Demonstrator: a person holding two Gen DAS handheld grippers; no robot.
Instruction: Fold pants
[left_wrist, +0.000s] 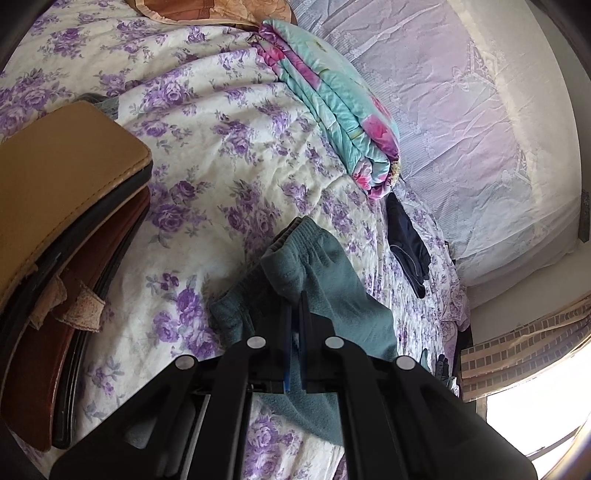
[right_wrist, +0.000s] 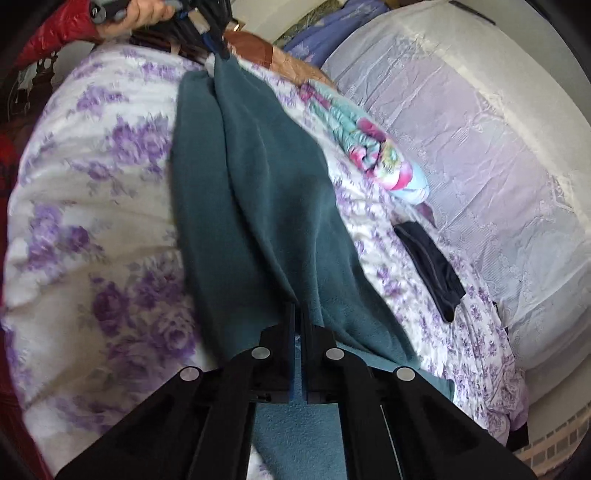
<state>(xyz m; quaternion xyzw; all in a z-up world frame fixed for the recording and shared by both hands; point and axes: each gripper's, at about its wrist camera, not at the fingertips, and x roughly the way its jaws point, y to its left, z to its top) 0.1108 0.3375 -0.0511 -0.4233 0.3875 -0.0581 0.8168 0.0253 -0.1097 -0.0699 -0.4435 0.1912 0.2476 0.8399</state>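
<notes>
Clamped tight by left gripper (left_wrist: 295, 301) – elastic waistband of teal fleece pants (right_wrist: 255, 206); pinched likewise by right gripper (right_wrist: 298, 314) – far end, stretched over purple-flowered bedspread (right_wrist: 92, 206).

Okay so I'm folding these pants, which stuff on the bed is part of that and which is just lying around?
Part of the job:
teal pants
left gripper, shut on the waistband
right gripper, shut on the pants

Just lying about:
folded floral quilt
small dark garment
tan cushion
</notes>
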